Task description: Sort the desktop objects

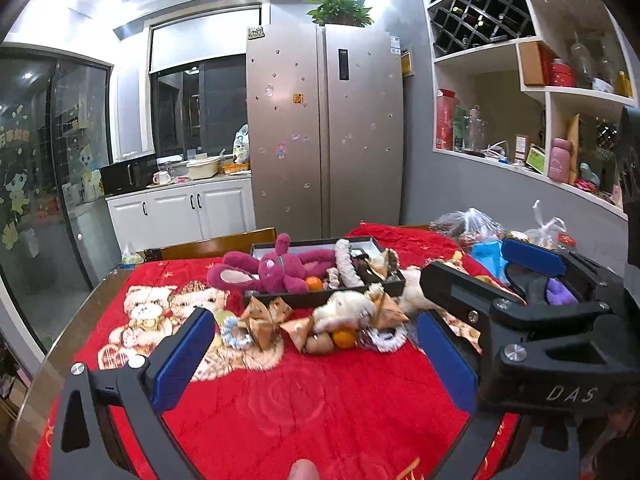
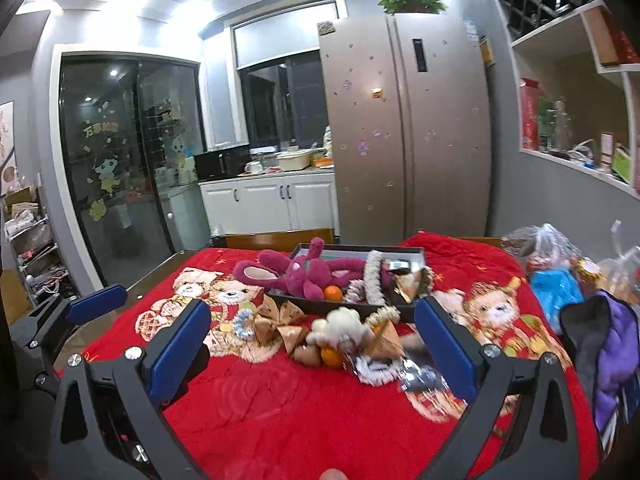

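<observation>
A dark shallow box (image 1: 308,300) (image 2: 404,312) stands at the far middle of the red blanket (image 1: 320,408). It holds a purple plush rabbit (image 1: 280,270) (image 2: 308,274), an orange (image 1: 315,283) and flower garlands. In front of it lie a white plush toy (image 1: 344,306) (image 2: 340,326), a second orange (image 1: 345,338) (image 2: 332,354), a brown fruit (image 1: 320,344), gold folded sachets (image 1: 260,320) (image 2: 280,320) and a white garland (image 1: 384,340) (image 2: 376,368). My left gripper (image 1: 316,356) is open and holds nothing, short of this pile. My right gripper (image 2: 314,352) is also open and holds nothing.
Plastic bags (image 1: 468,224) (image 2: 540,244) and a blue bag (image 2: 556,292) crowd the table's right side, with a purple and black cloth (image 2: 612,344) nearer. A wooden chair back (image 1: 216,244) stands behind the table. The bare table edge (image 1: 100,292) shows on the left.
</observation>
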Demonstrator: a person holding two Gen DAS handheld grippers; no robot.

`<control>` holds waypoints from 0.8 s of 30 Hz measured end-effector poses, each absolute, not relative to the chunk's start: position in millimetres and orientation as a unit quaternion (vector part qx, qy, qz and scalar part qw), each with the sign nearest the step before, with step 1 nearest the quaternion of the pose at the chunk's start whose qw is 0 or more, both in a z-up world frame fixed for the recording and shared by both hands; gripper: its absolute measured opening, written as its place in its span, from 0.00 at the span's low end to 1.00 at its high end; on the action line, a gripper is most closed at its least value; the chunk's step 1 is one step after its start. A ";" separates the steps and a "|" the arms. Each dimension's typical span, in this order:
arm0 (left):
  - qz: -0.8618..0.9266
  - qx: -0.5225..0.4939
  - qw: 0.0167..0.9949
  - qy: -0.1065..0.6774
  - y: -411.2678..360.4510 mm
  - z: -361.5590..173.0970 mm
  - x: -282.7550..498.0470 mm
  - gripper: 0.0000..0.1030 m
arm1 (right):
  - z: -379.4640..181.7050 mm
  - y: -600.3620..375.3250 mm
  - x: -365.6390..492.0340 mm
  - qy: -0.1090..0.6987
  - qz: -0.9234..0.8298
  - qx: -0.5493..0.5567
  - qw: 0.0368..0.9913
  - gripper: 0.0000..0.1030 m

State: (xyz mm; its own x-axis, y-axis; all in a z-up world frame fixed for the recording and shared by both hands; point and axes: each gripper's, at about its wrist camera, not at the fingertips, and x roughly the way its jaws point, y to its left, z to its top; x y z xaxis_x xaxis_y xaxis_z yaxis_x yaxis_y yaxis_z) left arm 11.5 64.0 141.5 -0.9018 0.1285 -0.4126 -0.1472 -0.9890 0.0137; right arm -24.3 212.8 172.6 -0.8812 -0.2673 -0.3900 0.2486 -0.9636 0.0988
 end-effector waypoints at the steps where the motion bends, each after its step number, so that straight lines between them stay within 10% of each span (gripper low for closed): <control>1: 0.975 -0.211 0.072 0.021 64.3 138.2 15.1 1.00 | 170.1 214.3 -17.7 -0.020 -0.970 0.205 0.128 1.00; 24: 0.969 -0.235 0.076 0.011 51.5 21.8 66.8 1.00 | 47.0 216.1 57.2 -0.030 -0.970 0.237 0.050 1.00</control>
